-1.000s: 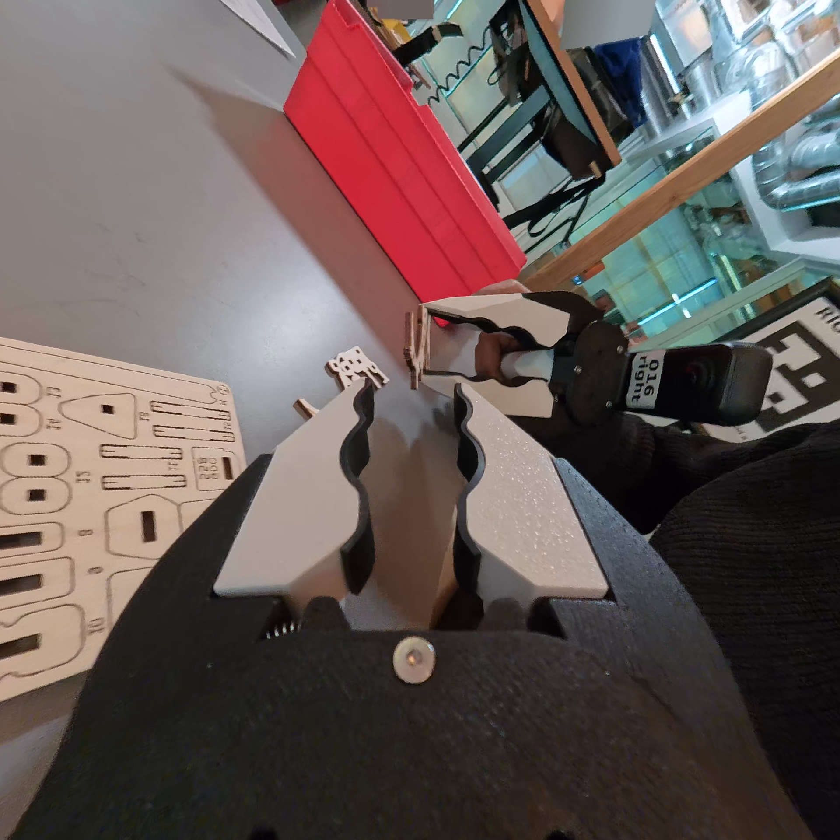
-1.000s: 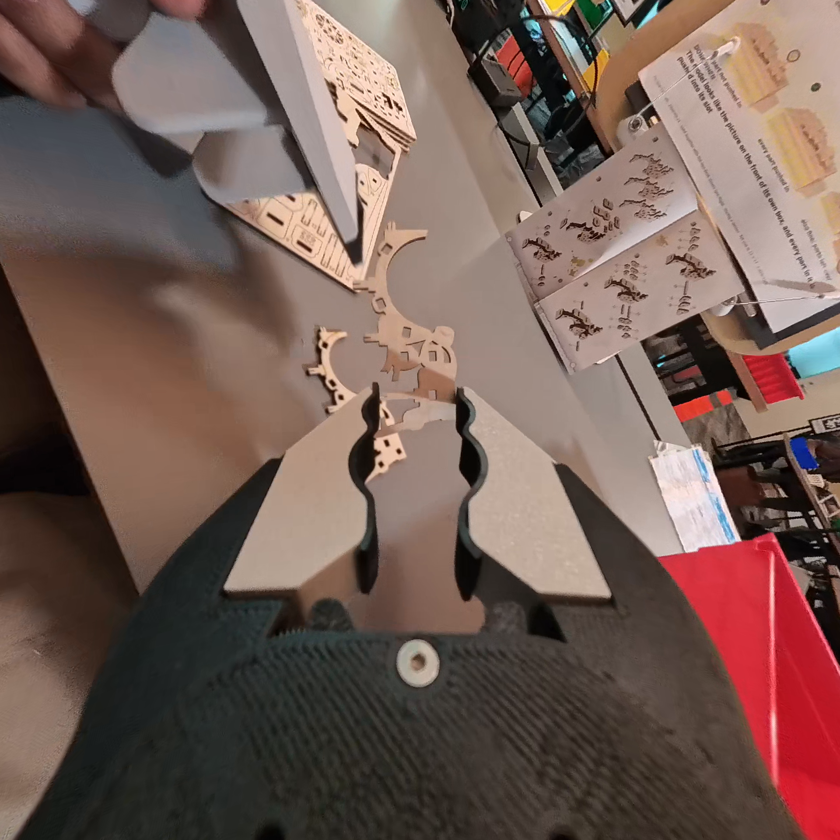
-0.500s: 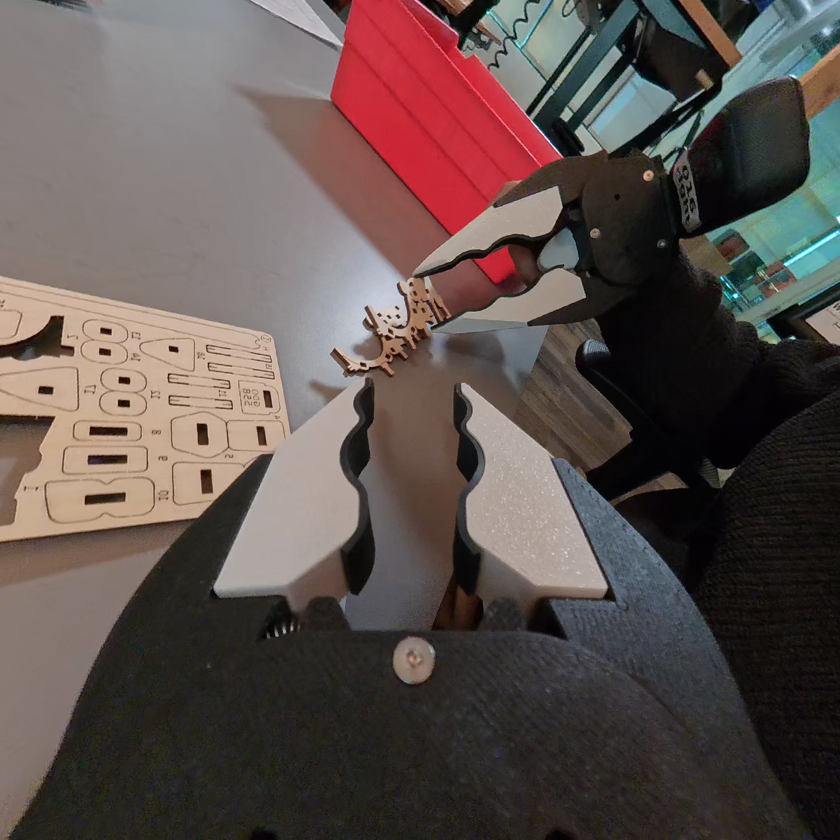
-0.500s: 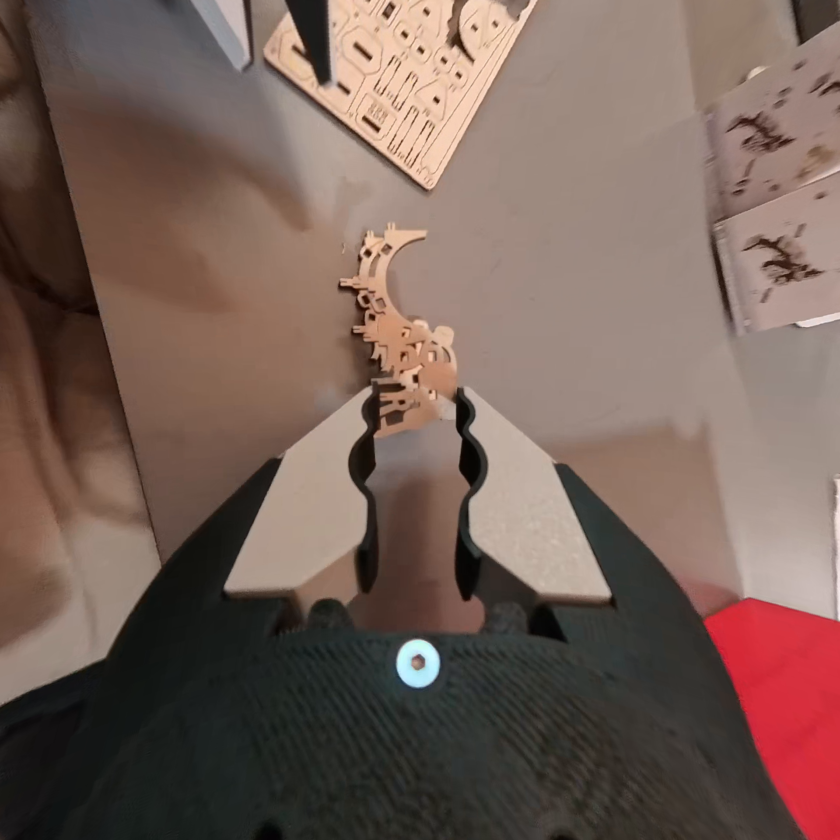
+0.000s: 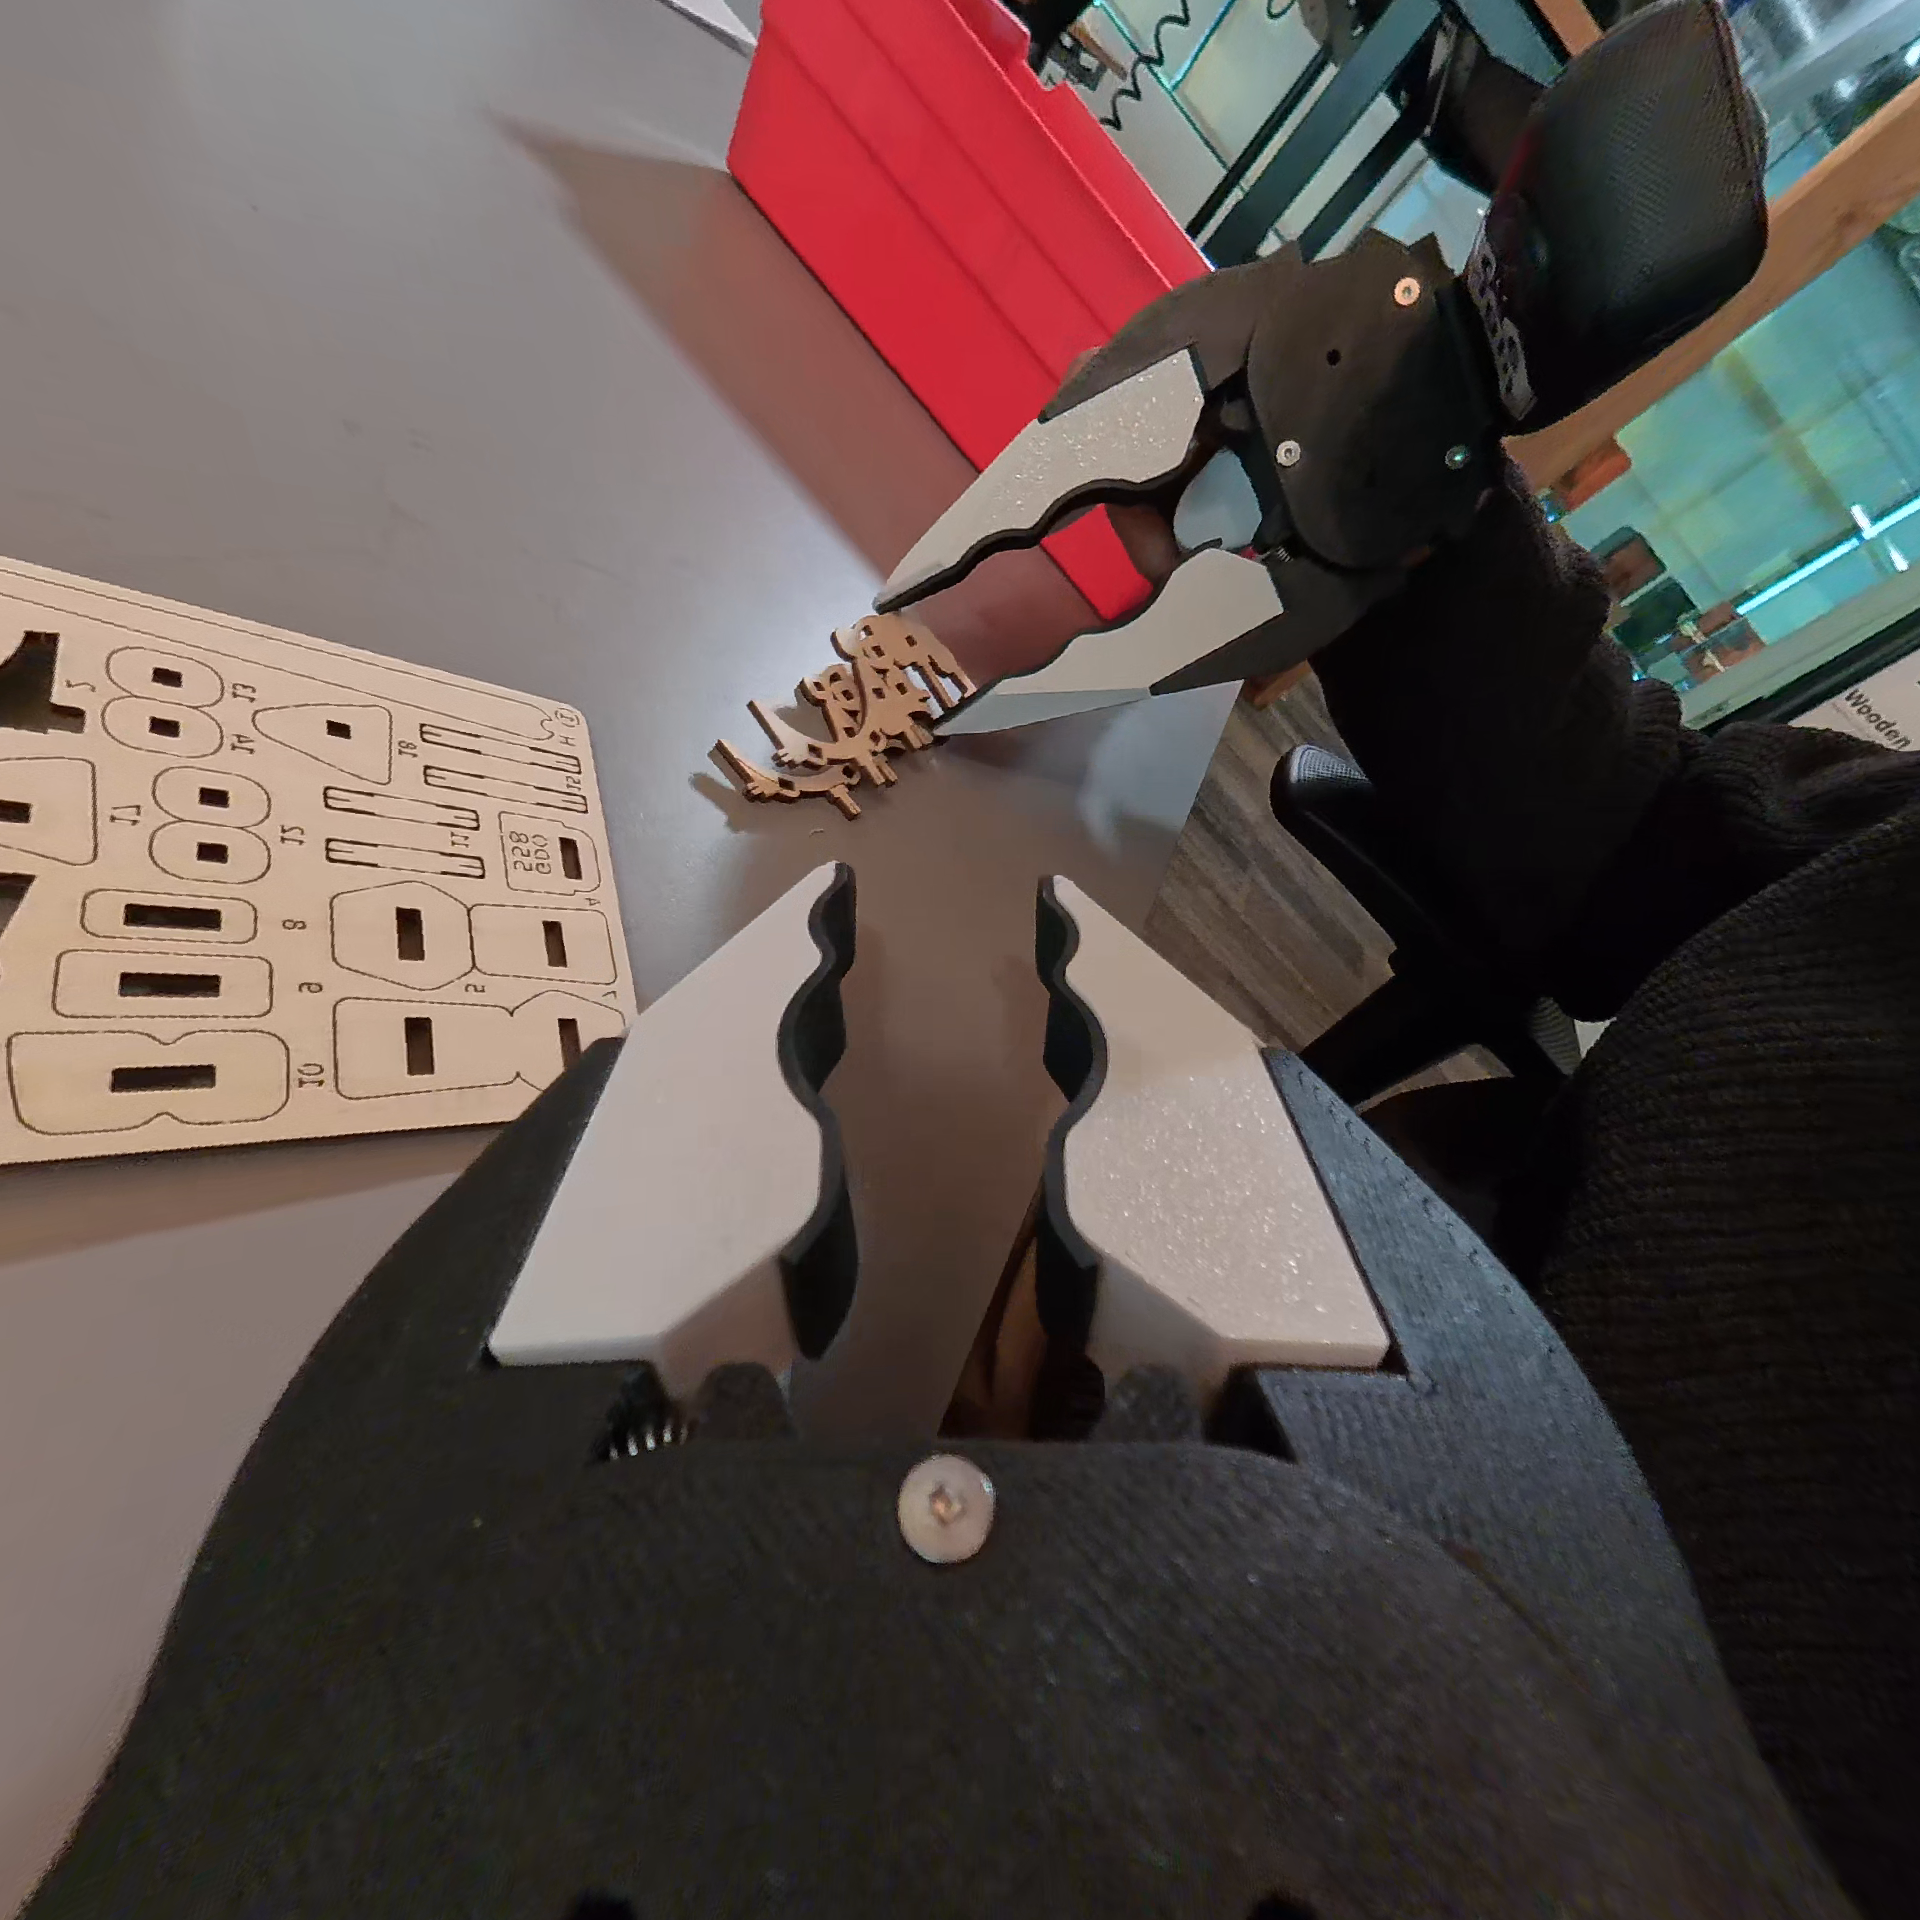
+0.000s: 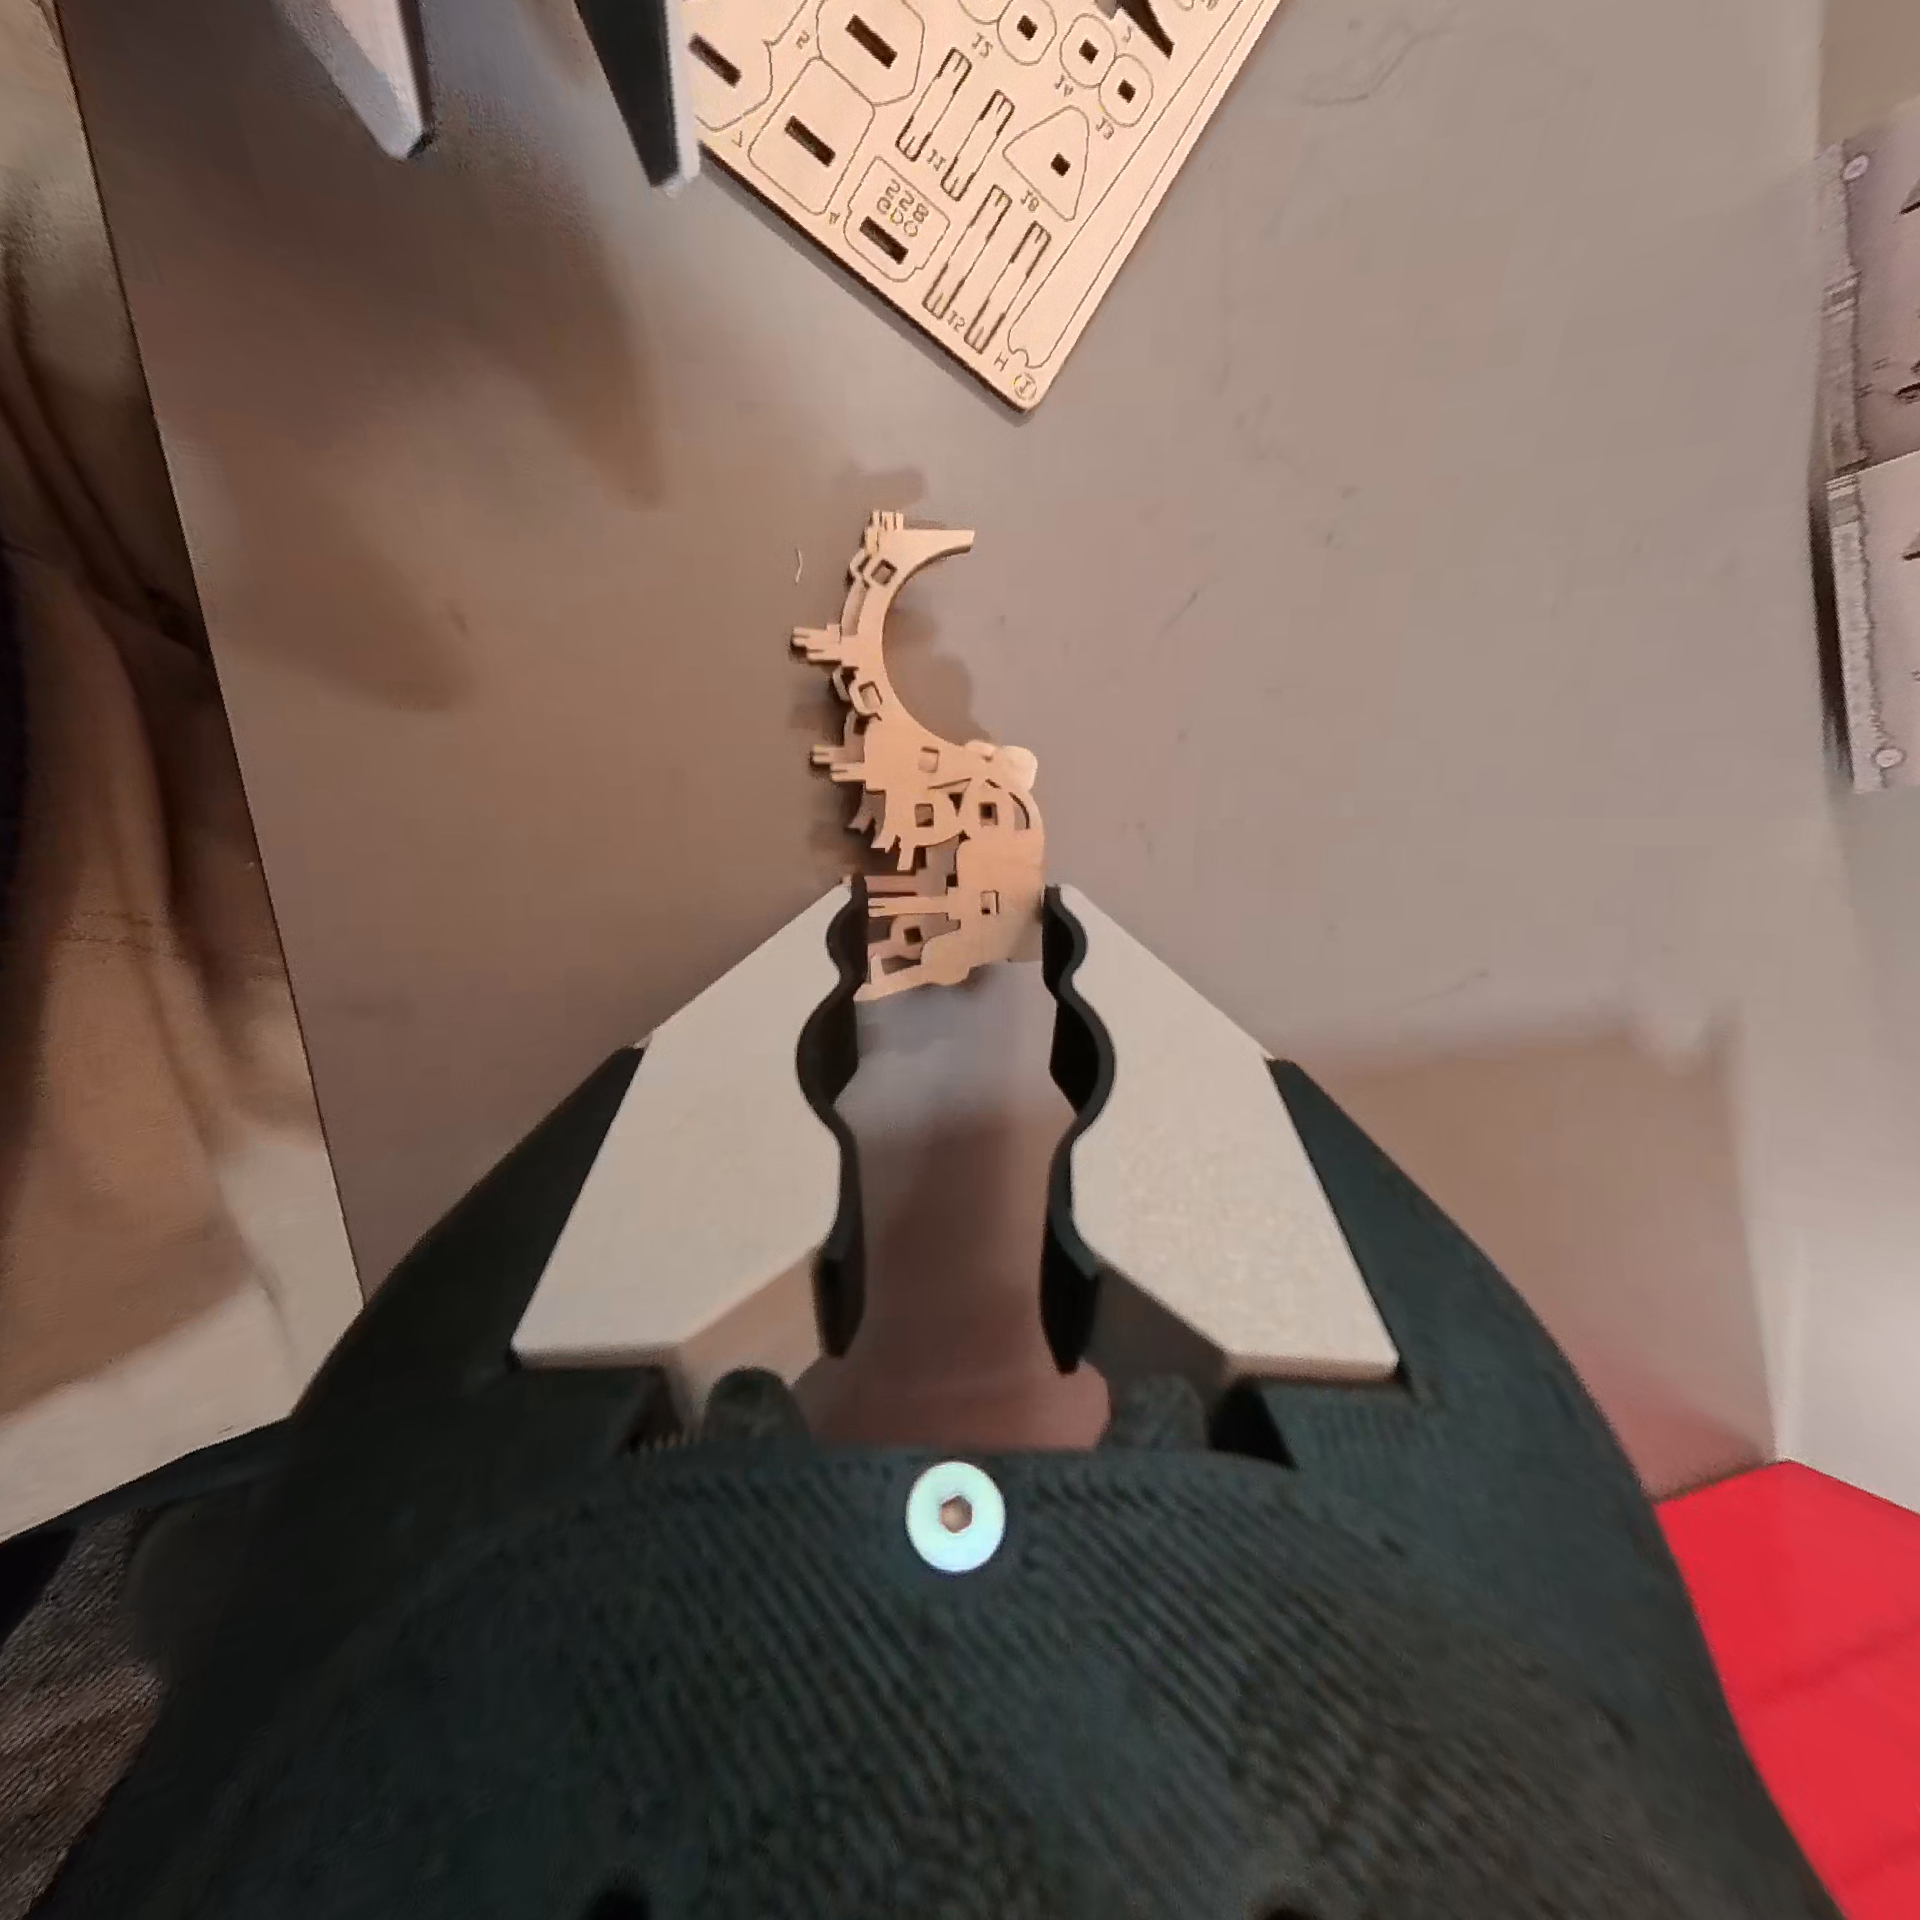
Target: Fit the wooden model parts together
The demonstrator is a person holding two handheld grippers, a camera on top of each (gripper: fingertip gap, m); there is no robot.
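A curved wooden part [image 6: 935, 790] lies on the grey table over a second, smaller curved part [image 6: 826, 649]; both show in the left wrist view [image 5: 873, 707]. My right gripper [image 6: 951, 904] is tipped down at the table. Its jaws stand wide, and both tips touch the sides of the upper part's near end, so it is shut on that part. It also shows in the left wrist view [image 5: 912, 668]. My left gripper [image 5: 945, 894] is open and empty, a short way from the parts above the table. It also shows at the top of the right wrist view [image 6: 535, 166].
A laser-cut wooden sheet [image 5: 260, 883] with several parts still in it lies left of the parts. A red bin [image 5: 935, 239] stands behind the right gripper. The table's front edge [image 5: 1195, 831] runs close by. Printed paper sheets [image 6: 1870, 416] lie at the far right. About 11 cm separates my left fingertips from my right.
My right gripper has swung from a slanted pose to point down at the table, bringing the curved part over the smaller one. My left gripper has drawn back and stays open.
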